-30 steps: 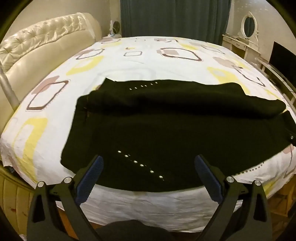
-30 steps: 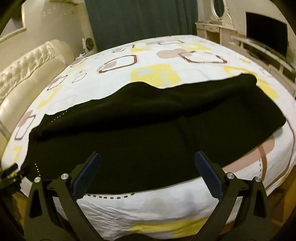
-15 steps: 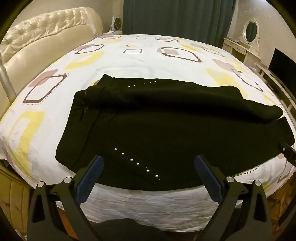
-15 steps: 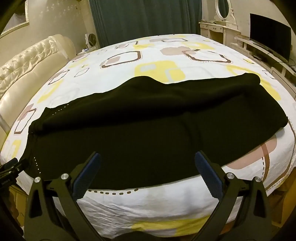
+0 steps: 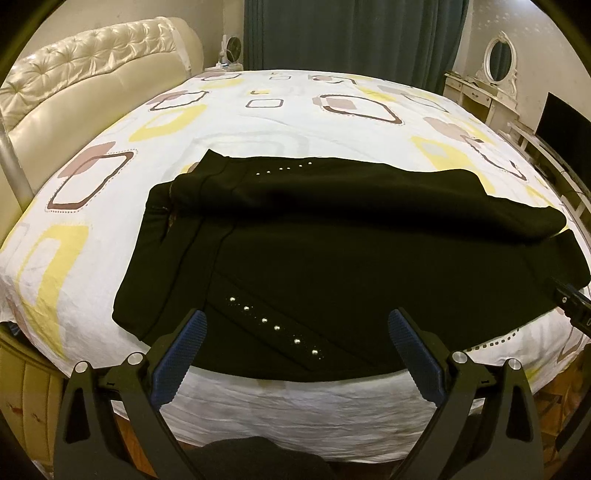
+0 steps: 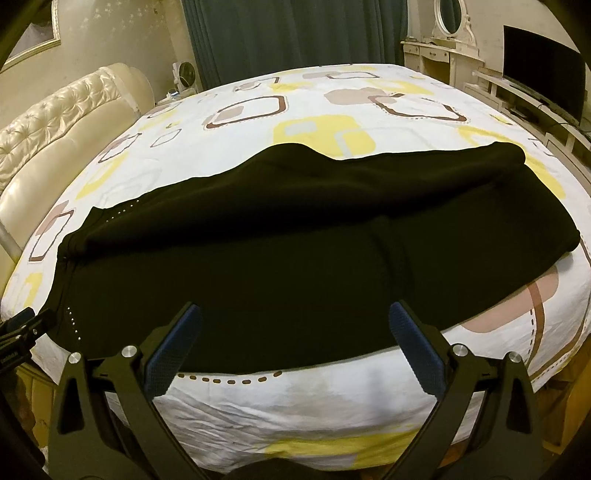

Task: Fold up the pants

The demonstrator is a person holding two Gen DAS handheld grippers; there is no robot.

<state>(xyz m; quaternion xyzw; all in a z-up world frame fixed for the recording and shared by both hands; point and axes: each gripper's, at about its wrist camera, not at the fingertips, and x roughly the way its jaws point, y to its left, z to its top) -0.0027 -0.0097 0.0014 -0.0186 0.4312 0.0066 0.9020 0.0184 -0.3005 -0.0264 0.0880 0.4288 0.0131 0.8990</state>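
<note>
Black pants point(image 5: 332, 258) lie across the near side of the bed, one leg laid over the other lengthwise, waistband to the left. Rows of silver studs point(image 5: 273, 326) show near the hip. In the right wrist view the pants point(image 6: 295, 266) stretch from left edge to the leg ends at right. My left gripper point(image 5: 295, 328) is open and empty, hovering over the near edge by the waist end. My right gripper point(image 6: 295, 325) is open and empty over the near edge of the legs. The right gripper's tip point(image 5: 572, 301) shows in the left wrist view, the left gripper's tip point(image 6: 18, 332) in the right.
The bed sheet point(image 5: 258, 122) is white with yellow and brown squares. A cream tufted headboard point(image 5: 81, 74) stands at the left. Dark curtains point(image 5: 351, 33), a white dresser with mirror point(image 5: 487, 85) and a TV point(image 6: 543, 81) stand at back and right.
Both grippers have pulled back and risen slightly from the bed; the pants lie unmoved. Both stay open.
</note>
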